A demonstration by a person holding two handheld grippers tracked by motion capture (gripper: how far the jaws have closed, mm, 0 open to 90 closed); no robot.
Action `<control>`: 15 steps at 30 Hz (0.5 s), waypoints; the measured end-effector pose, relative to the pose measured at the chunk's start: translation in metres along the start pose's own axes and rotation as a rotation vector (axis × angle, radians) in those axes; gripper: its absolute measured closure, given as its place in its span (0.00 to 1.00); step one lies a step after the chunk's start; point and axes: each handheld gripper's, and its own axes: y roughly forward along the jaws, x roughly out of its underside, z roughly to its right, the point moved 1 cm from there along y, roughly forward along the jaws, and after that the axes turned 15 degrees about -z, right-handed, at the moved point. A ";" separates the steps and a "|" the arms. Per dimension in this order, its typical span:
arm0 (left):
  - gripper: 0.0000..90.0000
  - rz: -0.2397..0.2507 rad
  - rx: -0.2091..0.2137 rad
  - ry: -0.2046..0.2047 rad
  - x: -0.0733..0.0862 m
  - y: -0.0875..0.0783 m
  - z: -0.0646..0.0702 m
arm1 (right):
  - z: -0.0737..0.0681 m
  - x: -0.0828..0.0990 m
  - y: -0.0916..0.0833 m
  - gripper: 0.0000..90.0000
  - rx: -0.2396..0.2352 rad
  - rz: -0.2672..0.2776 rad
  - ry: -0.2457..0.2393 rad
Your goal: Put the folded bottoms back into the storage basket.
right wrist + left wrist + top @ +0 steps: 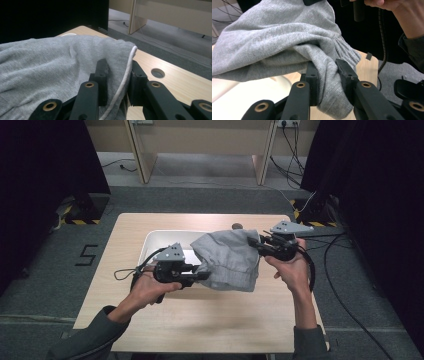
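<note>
A grey knit garment (pixel 230 260) hangs in the air between both hands, above the wooden table (pixel 200 320). My left gripper (pixel 202 275) is shut on its lower left part; in the left gripper view the cloth (pixel 274 40) is pinched between the two black jaws near a ribbed cuff (pixel 347 51). My right gripper (pixel 256 241) is shut on the garment's upper right edge; the right gripper view has the fabric (pixel 50 62) and a white seam edge (pixel 125 80) held between its jaws.
A white tray (pixel 155 242) lies on the table behind the garment. The table has a round hole (pixel 158 73) near its far right edge. Cables run over the grey floor at the right, and dark curtains stand on both sides.
</note>
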 end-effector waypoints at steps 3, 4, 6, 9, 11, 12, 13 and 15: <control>0.81 0.015 -0.016 -0.023 0.004 -0.012 -0.008 | -0.004 -0.013 0.006 0.82 -0.008 -0.004 -0.015; 0.81 0.018 -0.019 -0.030 0.005 -0.015 -0.010 | -0.006 -0.020 0.009 0.82 -0.013 -0.007 -0.020; 0.81 0.024 -0.029 -0.040 0.007 -0.022 -0.014 | -0.010 -0.030 0.014 0.82 -0.018 -0.010 -0.039; 0.81 0.040 -0.045 -0.051 0.010 -0.033 -0.020 | -0.016 -0.043 0.023 0.82 -0.029 -0.022 -0.058; 0.81 0.053 -0.056 -0.063 0.012 -0.040 -0.024 | -0.021 -0.054 0.032 0.82 -0.044 -0.027 -0.067; 0.81 0.056 -0.060 -0.068 0.013 -0.042 -0.026 | -0.021 -0.054 0.032 0.82 -0.044 -0.027 -0.067; 0.81 0.058 -0.071 -0.074 0.016 -0.046 -0.029 | -0.023 -0.056 0.034 0.82 -0.048 -0.029 -0.069; 0.81 0.066 -0.075 -0.088 0.019 -0.051 -0.033 | -0.026 -0.063 0.041 0.82 -0.059 -0.036 -0.075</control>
